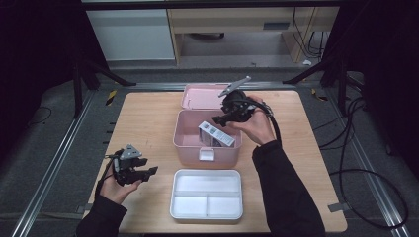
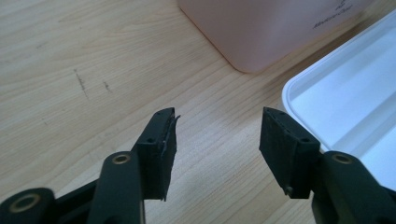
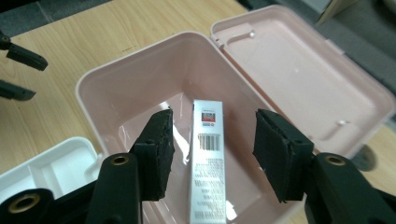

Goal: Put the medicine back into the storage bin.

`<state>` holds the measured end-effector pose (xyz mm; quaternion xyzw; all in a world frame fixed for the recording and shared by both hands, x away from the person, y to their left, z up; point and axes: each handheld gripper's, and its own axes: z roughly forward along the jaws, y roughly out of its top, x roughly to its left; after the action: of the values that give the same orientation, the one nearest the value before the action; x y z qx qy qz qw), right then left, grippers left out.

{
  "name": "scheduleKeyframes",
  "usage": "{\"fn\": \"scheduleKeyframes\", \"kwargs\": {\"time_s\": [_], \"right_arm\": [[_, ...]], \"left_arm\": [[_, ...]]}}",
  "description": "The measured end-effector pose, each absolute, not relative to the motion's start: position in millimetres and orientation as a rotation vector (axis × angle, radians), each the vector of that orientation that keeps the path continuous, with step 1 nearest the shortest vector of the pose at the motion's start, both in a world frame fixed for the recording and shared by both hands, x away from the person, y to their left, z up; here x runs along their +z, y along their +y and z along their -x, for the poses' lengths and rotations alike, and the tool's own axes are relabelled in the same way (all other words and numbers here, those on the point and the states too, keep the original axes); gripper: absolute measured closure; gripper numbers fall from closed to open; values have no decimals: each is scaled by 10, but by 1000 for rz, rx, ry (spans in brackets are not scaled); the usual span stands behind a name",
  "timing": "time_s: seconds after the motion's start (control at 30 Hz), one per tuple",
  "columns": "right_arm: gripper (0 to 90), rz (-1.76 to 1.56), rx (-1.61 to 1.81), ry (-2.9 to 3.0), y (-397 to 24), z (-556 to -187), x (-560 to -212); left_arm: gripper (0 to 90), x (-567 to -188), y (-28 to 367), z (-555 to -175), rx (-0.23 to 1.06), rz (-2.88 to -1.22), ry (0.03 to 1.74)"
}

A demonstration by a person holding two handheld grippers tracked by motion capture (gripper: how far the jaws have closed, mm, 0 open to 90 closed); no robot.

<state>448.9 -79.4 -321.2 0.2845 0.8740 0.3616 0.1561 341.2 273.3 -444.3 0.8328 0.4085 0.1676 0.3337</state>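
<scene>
The small carton is already laid inside the pink box, framed below the right gripper's spread, empty fingers, with the lid left to be closed.

Two dark-sleeved forearms enter from the bottom of the high view. The left gripper sits lower left, held in an upturned palm, its jaws apart with nothing between them. The right gripper hangs at centre, angled down-left, its jaws parted.

White carton with barcode and red mark — leaning inside the open pink box — lid flipped back.
</scene>
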Motion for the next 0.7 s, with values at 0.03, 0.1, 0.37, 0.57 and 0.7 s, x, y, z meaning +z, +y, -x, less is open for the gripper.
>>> {"fn": "scheduleKeyframes", "kwargs": {"time_s": [0.03,0.1,0.37,0.57,0.7], "right_arm": [[468,-808,1037,2491,-846,-4434,-3175],[466,-788,1059,2469,-964,-4328,-3119],[457,-780,1081,2436,-1395,-3911,-3206],[456,-787,1078,2456,-1602,-3683,-3494],[477,-768,1082,2496,-1652,-3598,-3681]], "left_arm": [[468,-4429,2731,-3409,432,-2173,1054],[488,-4400,2722,-3399,428,-2171,1031],[480,-4319,2583,-3363,374,-2195,953],[516,-4311,2400,-3340,344,-2260,834],[554,-4356,2283,-3324,302,-2323,776]]}}
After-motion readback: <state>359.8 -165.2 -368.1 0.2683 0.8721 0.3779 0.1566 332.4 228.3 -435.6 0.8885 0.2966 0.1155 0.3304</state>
